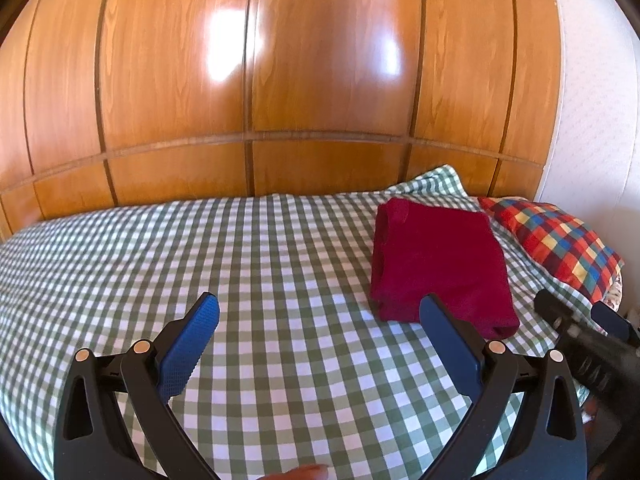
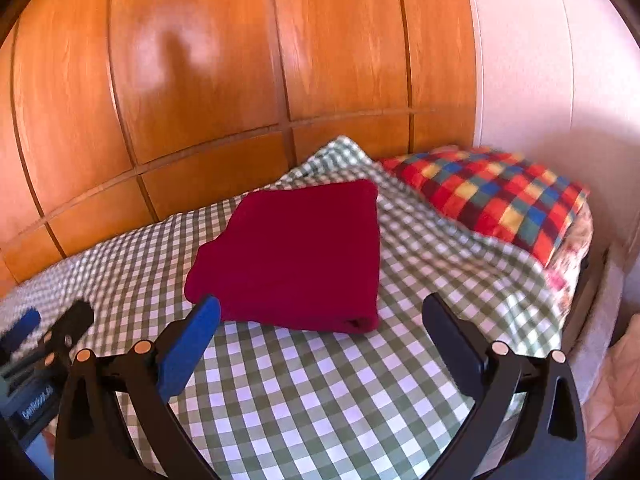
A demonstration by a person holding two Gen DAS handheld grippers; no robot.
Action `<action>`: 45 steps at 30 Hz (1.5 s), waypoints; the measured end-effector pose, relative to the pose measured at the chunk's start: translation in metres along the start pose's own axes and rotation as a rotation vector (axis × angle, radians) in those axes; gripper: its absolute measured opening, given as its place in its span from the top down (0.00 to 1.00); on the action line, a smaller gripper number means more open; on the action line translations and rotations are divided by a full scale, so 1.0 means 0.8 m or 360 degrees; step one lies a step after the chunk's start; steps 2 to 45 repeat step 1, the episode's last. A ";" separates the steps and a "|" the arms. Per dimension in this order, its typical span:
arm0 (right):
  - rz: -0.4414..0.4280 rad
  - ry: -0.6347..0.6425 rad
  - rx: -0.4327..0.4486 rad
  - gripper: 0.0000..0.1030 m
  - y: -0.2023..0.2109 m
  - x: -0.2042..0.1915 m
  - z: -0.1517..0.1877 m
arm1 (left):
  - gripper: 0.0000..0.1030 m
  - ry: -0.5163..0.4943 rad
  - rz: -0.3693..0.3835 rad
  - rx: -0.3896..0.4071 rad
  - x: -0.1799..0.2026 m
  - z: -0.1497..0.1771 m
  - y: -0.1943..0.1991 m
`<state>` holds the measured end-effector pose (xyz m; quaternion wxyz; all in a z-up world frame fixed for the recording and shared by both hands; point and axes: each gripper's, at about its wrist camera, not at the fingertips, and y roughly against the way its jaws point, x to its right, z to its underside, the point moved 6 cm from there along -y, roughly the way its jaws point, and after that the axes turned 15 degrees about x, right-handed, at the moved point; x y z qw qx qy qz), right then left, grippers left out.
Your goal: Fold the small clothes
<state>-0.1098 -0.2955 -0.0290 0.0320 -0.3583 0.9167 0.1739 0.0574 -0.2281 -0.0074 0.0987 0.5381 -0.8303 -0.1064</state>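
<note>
We see a bed covered in green-and-white checked cloth [image 2: 320, 392]; on it lie a folded dark red garment [image 2: 296, 256] and a multicoloured checked pillow [image 2: 504, 200].

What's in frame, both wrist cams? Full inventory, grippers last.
folded garment: 1, dark red, lying on the bedspread just ahead of the right gripper
bedspread: 1, green and white check, covering the bed
pillow: 1, multicolour check, at the bed's right end by the wall
wardrobe panels: glossy orange-brown wood, behind the bed
wall: pale, right of the wardrobe
left gripper: 1, black with blue pads, open, empty
right gripper: 1, black with blue pads, open, empty
</note>
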 end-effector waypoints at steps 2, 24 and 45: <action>0.0021 -0.0016 -0.0011 0.02 -0.008 0.009 0.000 | 0.04 0.0001 -0.0007 -0.0006 -0.001 0.002 -0.001; 0.0021 -0.0016 -0.0011 0.02 -0.008 0.009 0.000 | 0.04 0.0001 -0.0007 -0.0006 -0.001 0.002 -0.001; 0.0021 -0.0016 -0.0011 0.02 -0.008 0.009 0.000 | 0.04 0.0001 -0.0007 -0.0006 -0.001 0.002 -0.001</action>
